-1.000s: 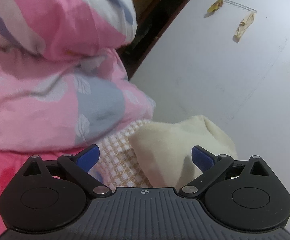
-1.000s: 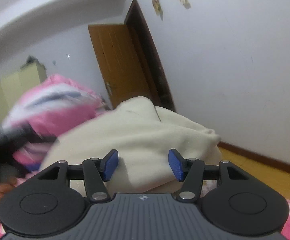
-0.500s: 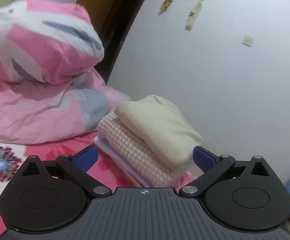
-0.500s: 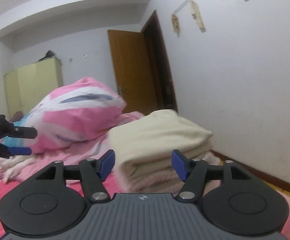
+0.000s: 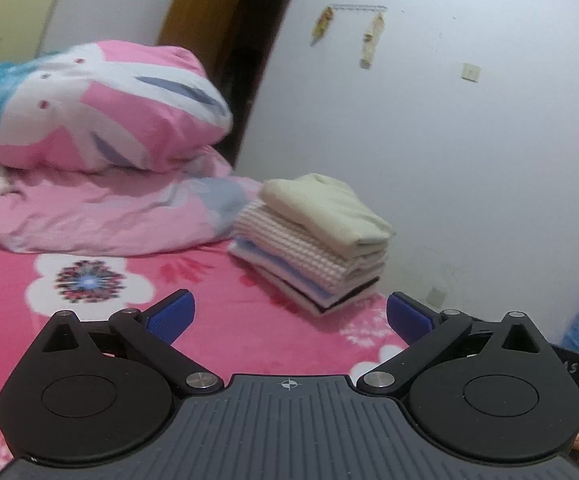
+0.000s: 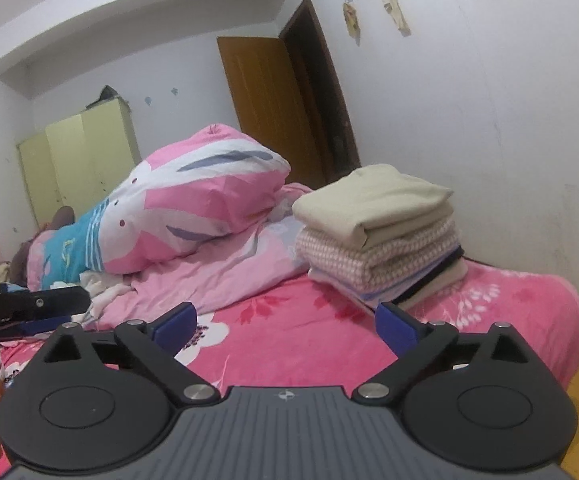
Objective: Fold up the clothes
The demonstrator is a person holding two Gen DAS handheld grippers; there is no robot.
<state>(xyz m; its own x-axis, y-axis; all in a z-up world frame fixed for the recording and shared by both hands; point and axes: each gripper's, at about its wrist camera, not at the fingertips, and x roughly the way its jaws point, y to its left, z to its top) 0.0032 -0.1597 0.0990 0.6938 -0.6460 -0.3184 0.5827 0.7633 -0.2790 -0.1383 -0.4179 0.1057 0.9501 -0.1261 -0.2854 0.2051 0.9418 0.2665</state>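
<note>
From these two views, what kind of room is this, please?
Most likely a home bedroom. A bed with a pink flowered sheet carries a rumpled quilt and a stack of folded clothes, and a pale wardrobe stands near a wooden door.

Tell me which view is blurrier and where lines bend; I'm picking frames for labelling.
Left wrist view: softer, the pillow and floral sheet smeared by motion blur, the clothes stack only slightly soft. Right wrist view: sharper, the stack crisp, but fisheye bends the door and ceiling edge. Both: flat, dim indoor light, no glare.
</note>
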